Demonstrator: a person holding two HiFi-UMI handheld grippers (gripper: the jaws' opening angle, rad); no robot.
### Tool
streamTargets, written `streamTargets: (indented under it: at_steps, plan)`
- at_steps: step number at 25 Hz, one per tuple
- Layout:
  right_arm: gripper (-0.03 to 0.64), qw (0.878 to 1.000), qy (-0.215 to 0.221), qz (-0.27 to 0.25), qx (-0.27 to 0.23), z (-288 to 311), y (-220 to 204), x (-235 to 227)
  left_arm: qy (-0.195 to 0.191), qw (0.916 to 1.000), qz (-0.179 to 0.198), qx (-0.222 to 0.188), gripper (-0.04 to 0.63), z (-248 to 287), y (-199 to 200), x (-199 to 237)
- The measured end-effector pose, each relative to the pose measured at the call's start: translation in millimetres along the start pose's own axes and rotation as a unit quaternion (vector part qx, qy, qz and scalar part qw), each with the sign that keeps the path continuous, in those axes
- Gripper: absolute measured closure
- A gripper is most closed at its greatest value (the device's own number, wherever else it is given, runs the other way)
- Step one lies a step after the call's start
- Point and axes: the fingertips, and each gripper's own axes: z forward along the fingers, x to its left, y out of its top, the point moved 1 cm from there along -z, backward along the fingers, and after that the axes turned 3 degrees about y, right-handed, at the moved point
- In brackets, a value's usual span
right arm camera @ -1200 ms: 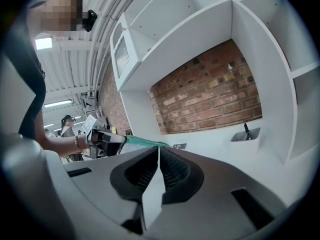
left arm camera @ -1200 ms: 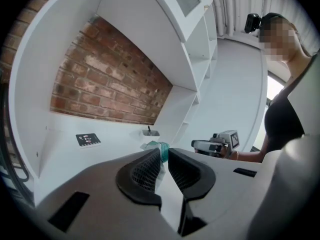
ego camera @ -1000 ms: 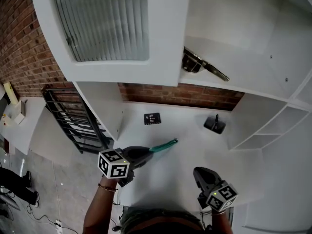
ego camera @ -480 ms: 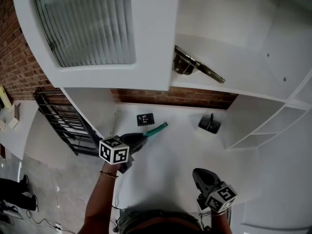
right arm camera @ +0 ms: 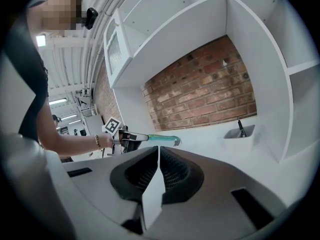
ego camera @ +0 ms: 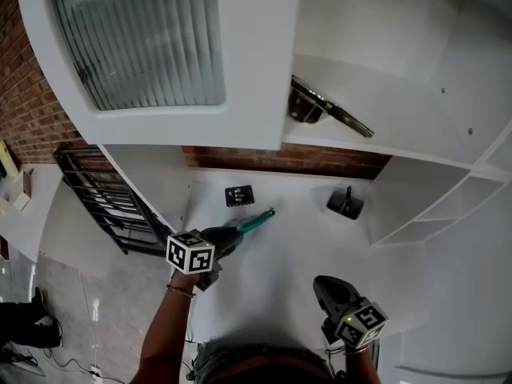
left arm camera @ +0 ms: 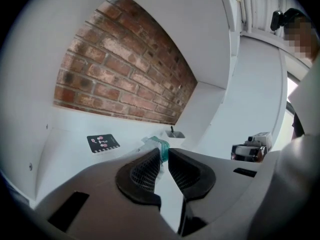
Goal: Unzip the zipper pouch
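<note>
The left hand-held gripper (ego camera: pixel 237 230), its jaws pinched on one end of a teal zipper pouch (ego camera: pixel 258 220), has carried the pouch over the last second away from the middle of the white worktop (ego camera: pixel 280 270) toward the back left. The pouch's free end now hangs close to the black card (ego camera: pixel 238 195) that lies below the brick wall (ego camera: pixel 280 157), no longer well short of it. The pouch sticks out roughly level from the jaws, clear of the surface and seen almost edge-on, so neither its zipper nor the pull tab can be made out. The right hand-held gripper (right arm camera: pixel 159 153) has not stirred: it waits near the person's body with its jaws pressed together on nothing, well apart from the pouch and from the small pen holder (ego camera: pixel 346 203) at the back right. For the task, the shift looks like positioning rather than progress. One end of the pouch is anchored, but nothing has taken hold of the zipper, and the opening has probably not begun. The empty right one would need to spread its jaws and cross to the pouch before any pull can start.
</note>
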Motion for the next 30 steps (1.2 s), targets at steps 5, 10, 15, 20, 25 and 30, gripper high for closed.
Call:
streamTargets:
  at_steps: [5, 10, 15, 20, 25, 30]
  plan:
    - [0.606, 1.0, -0.001, -0.001, 0.001, -3, -1, 1, -0.019, 0.9992, -0.025, 0.025, 0.551, 9, -30, -9]
    - [0.606, 1.0, -0.004, -0.003, 0.003, -7, -2, 2, -0.02, 0.9981, -0.046, 0.036, 0.551, 15, -60, -13]
    - [0.606, 1.0, 0.002, -0.005, 0.003, -9, -3, 5, 0.007, 0.9979, -0.037, 0.052, 0.551, 15, -89, -13]
    - [0.606, 1.0, 0.006, -0.003, 0.001, -10, -4, 7, 0.023, 0.9975, -0.021, 0.063, 0.524, 10, -102, -16]
    - [0.606, 1.0, 0.012, -0.005, 0.0, -11, -6, 12, 0.036, 0.9976, -0.031, 0.051, 0.458, -1, -105, -20]
    - [0.606, 1.0, 0.015, -0.008, -0.003, -10, -6, 19, 0.044, 0.9981, -0.03, 0.032, 0.453, -17, -104, -31]
